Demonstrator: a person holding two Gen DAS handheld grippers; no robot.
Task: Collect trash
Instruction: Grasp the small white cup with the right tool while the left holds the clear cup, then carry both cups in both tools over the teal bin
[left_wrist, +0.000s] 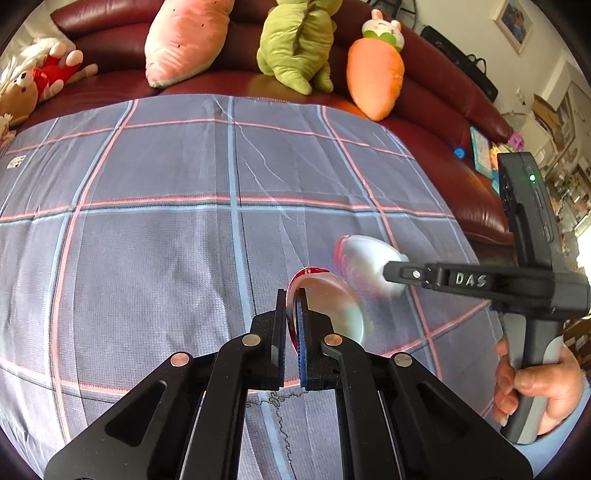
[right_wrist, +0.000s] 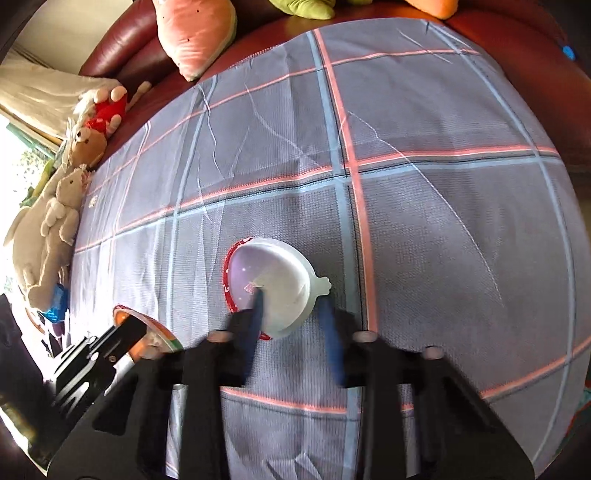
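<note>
A dark red sofa (left_wrist: 424, 92) runs across beyond both grippers. The checked cloth (left_wrist: 147, 221) lies spread under them. Plush toys (left_wrist: 295, 44) sit on the sofa, far ahead of the fingers.

The left gripper (left_wrist: 293, 306) is clamped on the rim of a printed cup (left_wrist: 332, 306). It holds the cup edge-on at its tips, clear of the cloth.

To its right, a hand (left_wrist: 532, 391) holds the right gripper (right_wrist: 291, 297). That gripper's blurred jaws stand apart. One blue finger (right_wrist: 258, 306) is over the mouth of the white cup (right_wrist: 280, 273) and the other is just outside its wall, by the small tab. The white cup lies tipped on the cloth at that gripper's tips. Whether either finger touches it I cannot tell.
</note>
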